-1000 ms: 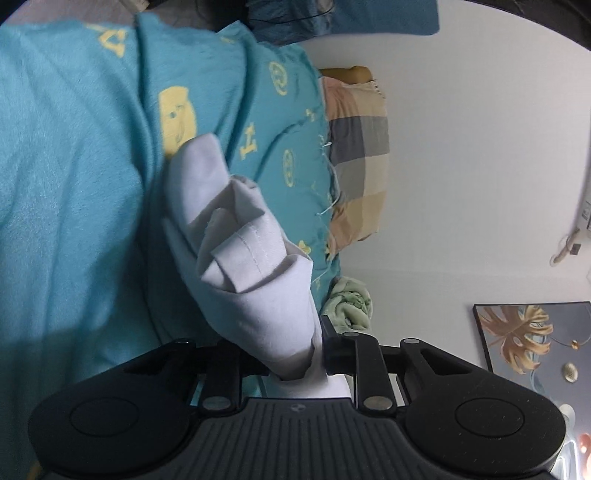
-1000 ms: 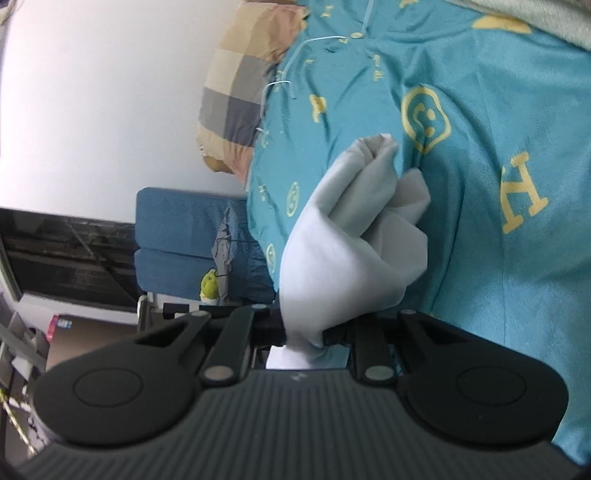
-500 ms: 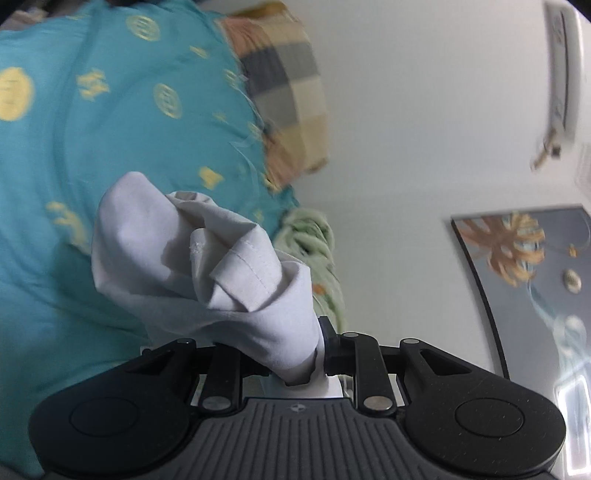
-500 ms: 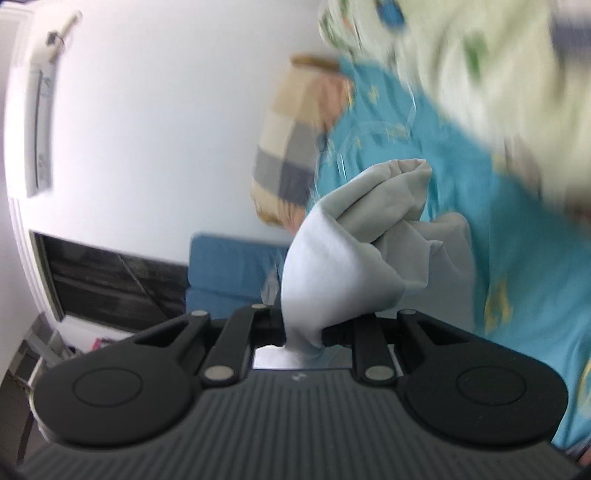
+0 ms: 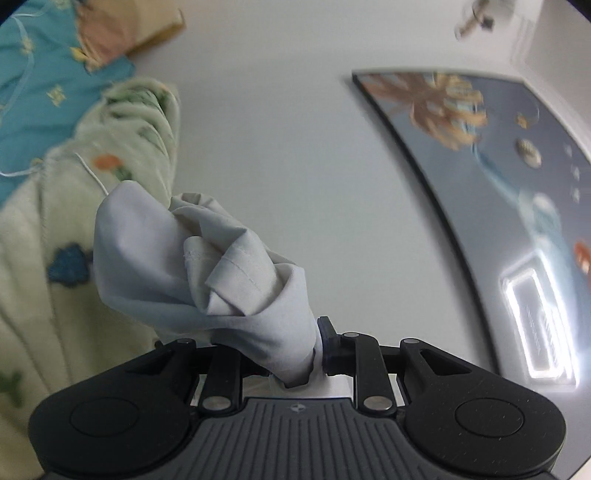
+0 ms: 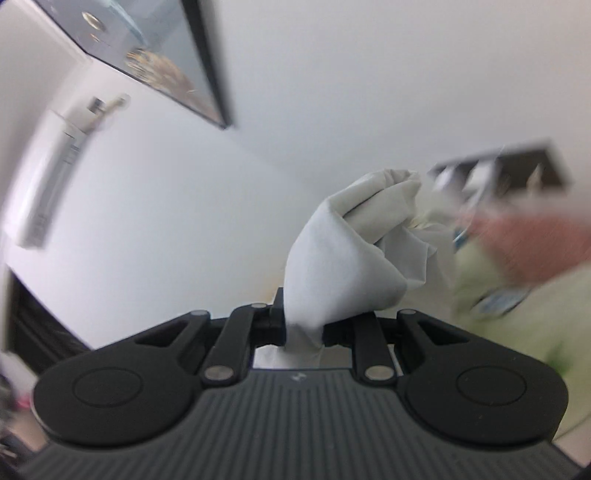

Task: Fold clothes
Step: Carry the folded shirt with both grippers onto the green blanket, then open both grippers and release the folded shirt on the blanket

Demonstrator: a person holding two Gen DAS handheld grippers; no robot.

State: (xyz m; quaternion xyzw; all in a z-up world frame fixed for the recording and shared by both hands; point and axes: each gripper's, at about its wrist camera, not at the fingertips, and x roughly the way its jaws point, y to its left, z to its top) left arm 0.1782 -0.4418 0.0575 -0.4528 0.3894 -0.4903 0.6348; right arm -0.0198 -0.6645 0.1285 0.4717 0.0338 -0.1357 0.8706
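Note:
A pale grey-white garment (image 5: 207, 273) is bunched up in front of the left wrist camera, and my left gripper (image 5: 295, 362) is shut on a pinched fold of it. In the right wrist view another bunch of the same pale garment (image 6: 347, 258) rises from my right gripper (image 6: 304, 330), which is shut on it. Both grippers are raised and point at the white wall. The rest of the garment hangs out of sight below the views.
A cream floral blanket (image 5: 55, 240) and the teal bedsheet (image 5: 33, 85) lie at the left, with a checked pillow (image 5: 110, 29) beyond. A framed picture (image 5: 498, 177) hangs on the wall. An air conditioner (image 6: 48, 184) is mounted at the left. A blurred pink patch (image 6: 532, 243) shows at the right.
Both grippers have swung upward with the garment. The views have left the teal bed and now face the wall, the picture and the air conditioner.

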